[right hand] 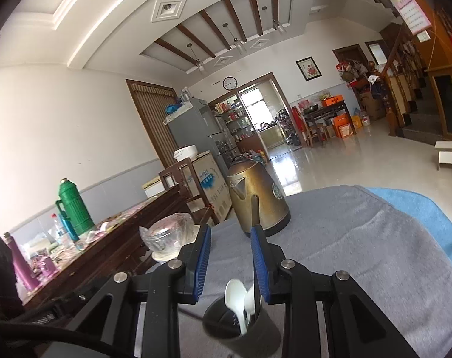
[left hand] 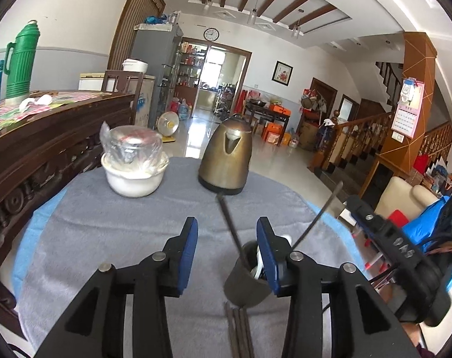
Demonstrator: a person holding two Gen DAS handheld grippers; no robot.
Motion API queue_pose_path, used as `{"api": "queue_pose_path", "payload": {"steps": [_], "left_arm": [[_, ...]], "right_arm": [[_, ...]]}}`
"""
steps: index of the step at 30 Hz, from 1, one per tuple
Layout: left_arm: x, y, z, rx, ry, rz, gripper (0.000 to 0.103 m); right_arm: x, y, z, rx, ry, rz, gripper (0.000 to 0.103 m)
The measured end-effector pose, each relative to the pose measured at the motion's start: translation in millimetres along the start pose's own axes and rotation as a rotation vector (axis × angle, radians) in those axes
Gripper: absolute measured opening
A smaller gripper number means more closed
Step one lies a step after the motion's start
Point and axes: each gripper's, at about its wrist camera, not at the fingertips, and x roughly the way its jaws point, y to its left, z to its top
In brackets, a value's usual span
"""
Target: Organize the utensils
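Chopsticks (left hand: 238,331) cut off by bottom edge; holder (left hand: 244,283) half hidden behind claw.

No readable text, labels or numbers

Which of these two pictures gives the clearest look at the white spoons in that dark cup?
The right wrist view. It looks down into the dark cup, so the white spoons show their bowls and handles. In the left wrist view only a sliver of white spoon peeks out, mostly hidden behind a blue gripper pad.

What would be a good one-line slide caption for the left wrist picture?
Left gripper, jaws open, above a dark utensil cup holding chopsticks, with a brass kettle beyond on grey cloth.
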Motion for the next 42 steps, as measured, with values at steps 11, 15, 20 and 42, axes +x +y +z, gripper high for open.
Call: {"api": "queue_pose_path", "payload": {"steps": [11,15,20,42], "left_arm": [[1,25,-52,-0.077,0.144,0.054,0.051],[5,34,-72,-0.106,0.212,0.074,0.051],[12,40,-98,-0.112,0.305,0.069,0.051],[36,39,-130,-0.076,0.477,0.064,0.051]], "right_arm": [[-32,-1,-36,-0.068,0.15,0.02,0.031],[-25,-7,-58,-0.074,0.258,0.013,0.031],[-8,-20,-92,-0.045,0.417,0.012,0.03],[45,-20,-164,-0.071,0.765,-0.027,0.022]]}}
